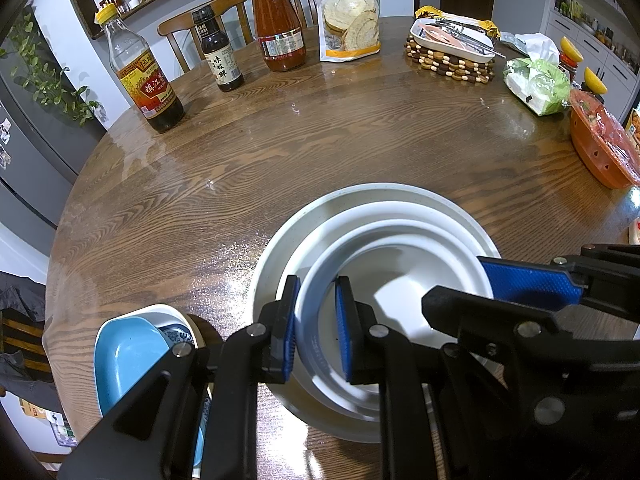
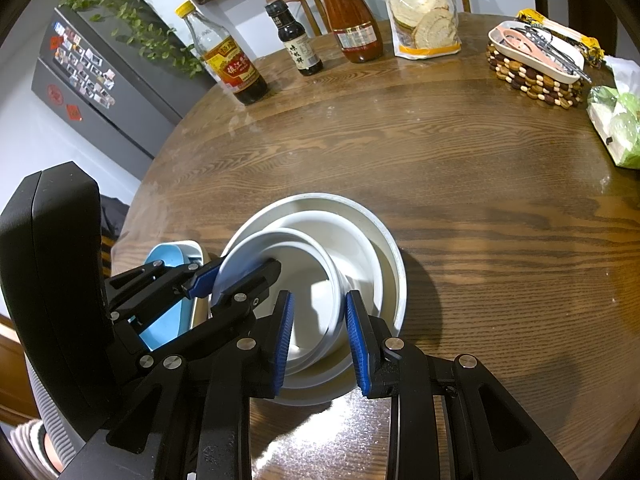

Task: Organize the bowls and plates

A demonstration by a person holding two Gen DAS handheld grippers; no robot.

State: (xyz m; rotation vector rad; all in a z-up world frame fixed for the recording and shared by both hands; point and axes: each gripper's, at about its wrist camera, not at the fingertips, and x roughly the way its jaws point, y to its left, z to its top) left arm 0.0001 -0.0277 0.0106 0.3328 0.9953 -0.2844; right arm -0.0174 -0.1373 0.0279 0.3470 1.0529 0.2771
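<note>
Left gripper (image 1: 316,328) fingers clamped on inner white bowl (image 1: 384,276) rim; right gripper (image 2: 320,340) fingers straddle bowl walls, grip unclear; glossy wood-grain bench (image 1: 320,140) open at frame centre.

A: What carries the objects?

B: A round wooden table (image 1: 320,152).

A: What rests directly on it?

B: Near edge: a large white plate (image 1: 276,256) under nested dishes, beside a white dish (image 1: 168,312) holding a blue one. Far edge: vinegar bottle (image 1: 140,76), soy bottle (image 1: 218,52), red sauce jar (image 1: 278,24), flour bag (image 1: 348,12), beaded trivet (image 1: 448,62), tissue pack (image 1: 536,84), orange container (image 1: 600,148).
</note>
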